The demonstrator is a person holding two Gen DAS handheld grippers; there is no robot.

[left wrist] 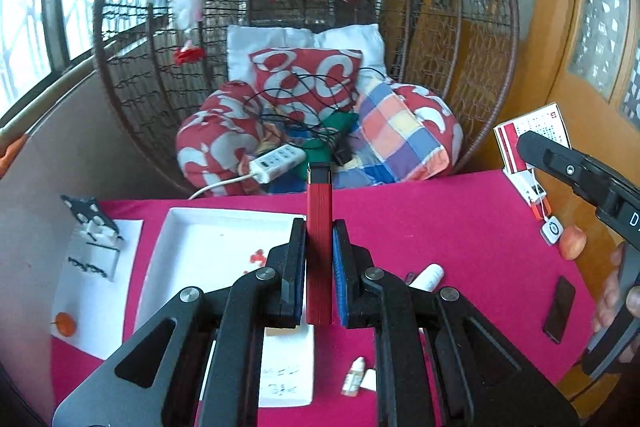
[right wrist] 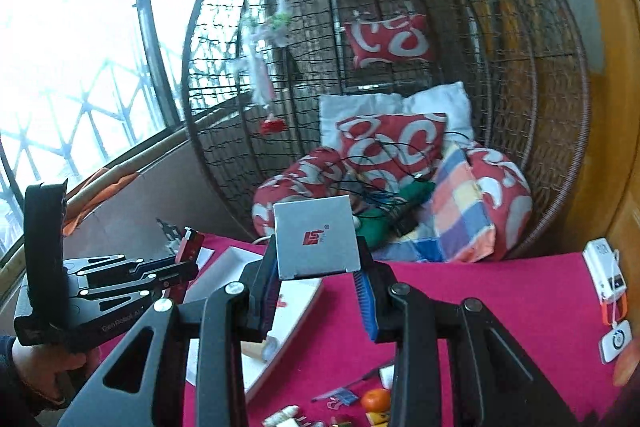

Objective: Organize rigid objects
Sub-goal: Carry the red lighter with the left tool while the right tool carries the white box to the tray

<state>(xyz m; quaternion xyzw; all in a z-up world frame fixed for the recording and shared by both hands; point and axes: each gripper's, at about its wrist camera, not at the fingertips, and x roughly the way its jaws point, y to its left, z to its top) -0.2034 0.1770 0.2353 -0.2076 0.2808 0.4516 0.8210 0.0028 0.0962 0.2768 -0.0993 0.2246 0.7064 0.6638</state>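
Red slim rectangular device [left wrist: 319, 243] with a black cap, clamped upright between the blue-padded fingers of the left gripper [left wrist: 319, 259], its upper end projecting well beyond the fingertips, above the far edge of the white tray [left wrist: 192, 251] on the magenta tablecloth [left wrist: 460, 227]. Silver-grey square box [right wrist: 316, 237] bearing a red logo, pinched at its side edges by the right gripper [right wrist: 318, 273] and held clear of the cloth, over the tray's right rim in the right wrist view. Small dropper bottle [left wrist: 354, 375], white tube [left wrist: 428, 277], black flat bar [left wrist: 559, 309] and peach-coloured fruit [left wrist: 573, 242] lie scattered on the cloth. Wicker hanging chair [left wrist: 460, 39] with red patterned cushions stands behind the table.
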